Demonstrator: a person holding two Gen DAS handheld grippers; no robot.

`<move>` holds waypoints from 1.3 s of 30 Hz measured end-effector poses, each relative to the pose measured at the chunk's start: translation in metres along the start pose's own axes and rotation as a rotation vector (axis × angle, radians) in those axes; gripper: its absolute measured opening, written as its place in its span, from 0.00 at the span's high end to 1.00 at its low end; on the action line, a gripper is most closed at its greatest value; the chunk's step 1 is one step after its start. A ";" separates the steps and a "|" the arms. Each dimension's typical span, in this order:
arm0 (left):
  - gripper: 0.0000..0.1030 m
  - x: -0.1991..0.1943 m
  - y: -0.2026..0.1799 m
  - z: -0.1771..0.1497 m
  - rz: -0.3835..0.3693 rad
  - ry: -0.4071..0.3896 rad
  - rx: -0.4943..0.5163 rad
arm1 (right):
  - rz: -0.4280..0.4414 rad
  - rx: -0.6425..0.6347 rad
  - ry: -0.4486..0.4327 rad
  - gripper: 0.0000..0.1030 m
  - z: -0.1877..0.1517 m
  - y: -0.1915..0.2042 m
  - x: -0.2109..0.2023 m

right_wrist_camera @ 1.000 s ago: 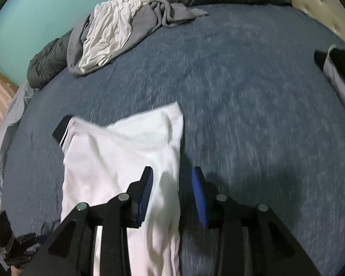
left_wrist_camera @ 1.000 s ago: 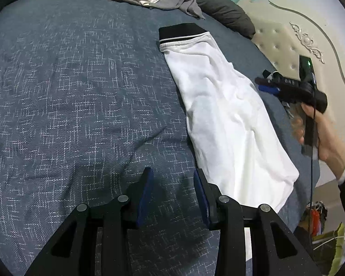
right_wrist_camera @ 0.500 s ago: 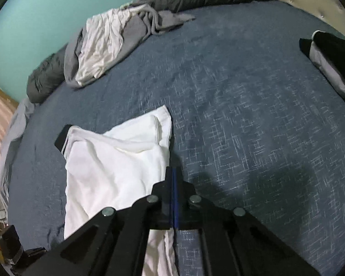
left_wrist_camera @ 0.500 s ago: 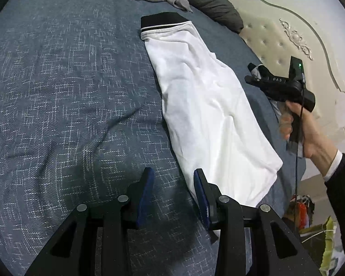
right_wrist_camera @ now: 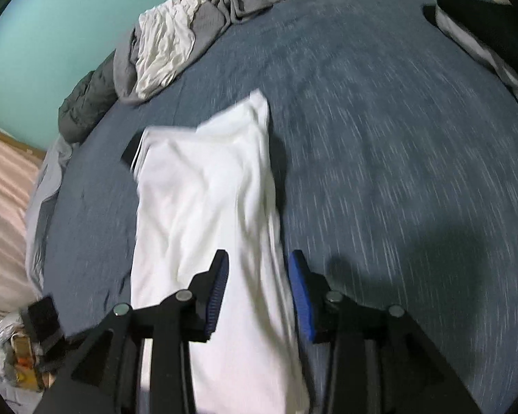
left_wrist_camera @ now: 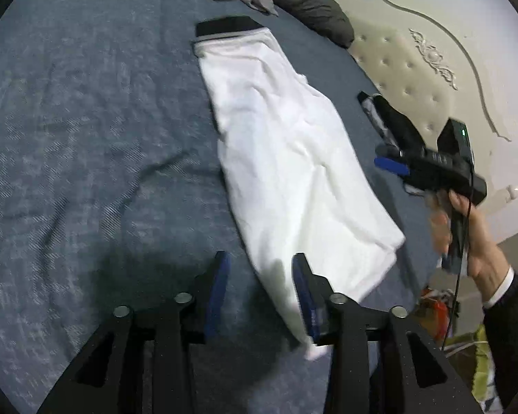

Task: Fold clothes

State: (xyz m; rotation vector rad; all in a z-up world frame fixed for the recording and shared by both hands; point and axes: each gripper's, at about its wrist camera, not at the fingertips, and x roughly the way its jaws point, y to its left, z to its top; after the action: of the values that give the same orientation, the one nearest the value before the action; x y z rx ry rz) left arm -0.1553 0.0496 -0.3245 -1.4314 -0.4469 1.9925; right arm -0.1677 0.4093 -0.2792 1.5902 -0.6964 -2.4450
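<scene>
– Where is your white garment [left_wrist_camera: 293, 172]?

– It lies long and flat on the blue bedspread [left_wrist_camera: 86, 138].

– And your left gripper [left_wrist_camera: 259, 293]?

– Its fingers are spread apart, low over the near hem.

– Your right hand [left_wrist_camera: 473, 238]?

– It holds the right gripper [right_wrist_camera: 257, 289] level; jaws apart, above the cloth edge.

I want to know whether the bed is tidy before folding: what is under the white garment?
The white garment lies flat on the blue-grey bedspread, which shows all around it. A black band sticks out at its far end. Anything beneath the cloth itself is covered.
</scene>
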 end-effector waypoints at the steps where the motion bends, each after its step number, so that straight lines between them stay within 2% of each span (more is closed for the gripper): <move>1: 0.50 0.001 -0.003 -0.003 -0.007 0.007 0.001 | 0.004 0.003 0.013 0.65 -0.010 -0.002 -0.005; 8: 0.50 0.005 -0.015 -0.019 -0.033 0.044 0.006 | -0.018 0.012 0.076 0.65 -0.070 -0.012 -0.019; 12: 0.50 0.011 -0.012 -0.025 -0.043 0.072 -0.019 | -0.021 0.014 0.063 0.65 -0.081 -0.011 -0.022; 14: 0.51 0.014 -0.011 -0.027 -0.034 0.078 -0.023 | -0.051 -0.004 0.057 0.72 -0.083 -0.009 -0.021; 15: 0.52 0.015 -0.011 -0.027 -0.039 0.078 -0.022 | -0.063 -0.012 0.054 0.84 -0.084 -0.007 -0.021; 16: 0.60 0.015 -0.011 -0.026 -0.047 0.077 -0.021 | -0.068 -0.019 0.048 0.90 -0.084 -0.007 -0.022; 17: 0.73 0.016 -0.011 -0.026 -0.055 0.081 -0.019 | -0.075 -0.027 0.040 0.92 -0.084 -0.005 -0.024; 18: 0.79 0.017 -0.011 -0.026 -0.058 0.085 -0.013 | -0.083 -0.037 0.030 0.95 -0.085 -0.003 -0.026; 20: 0.96 0.018 -0.012 -0.027 -0.061 0.093 0.001 | -0.082 -0.051 0.015 0.96 -0.084 0.000 -0.032; 24: 0.97 0.008 -0.010 -0.026 -0.089 0.078 -0.001 | -0.055 -0.074 -0.008 0.97 -0.083 0.009 -0.050; 28: 0.98 -0.009 -0.011 -0.027 -0.098 0.060 0.012 | -0.051 -0.102 0.011 0.98 -0.089 0.014 -0.055; 33: 0.98 -0.007 -0.011 -0.032 -0.066 0.090 0.034 | -0.093 -0.054 0.085 0.98 -0.101 -0.006 -0.031; 39: 0.97 -0.003 -0.007 -0.031 -0.054 0.100 0.018 | -0.089 -0.039 0.092 0.98 -0.103 -0.012 -0.022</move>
State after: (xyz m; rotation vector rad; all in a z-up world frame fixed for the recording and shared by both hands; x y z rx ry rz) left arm -0.1239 0.0500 -0.3286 -1.4855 -0.4180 1.8686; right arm -0.0643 0.3967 -0.3011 1.7418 -0.5719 -2.4117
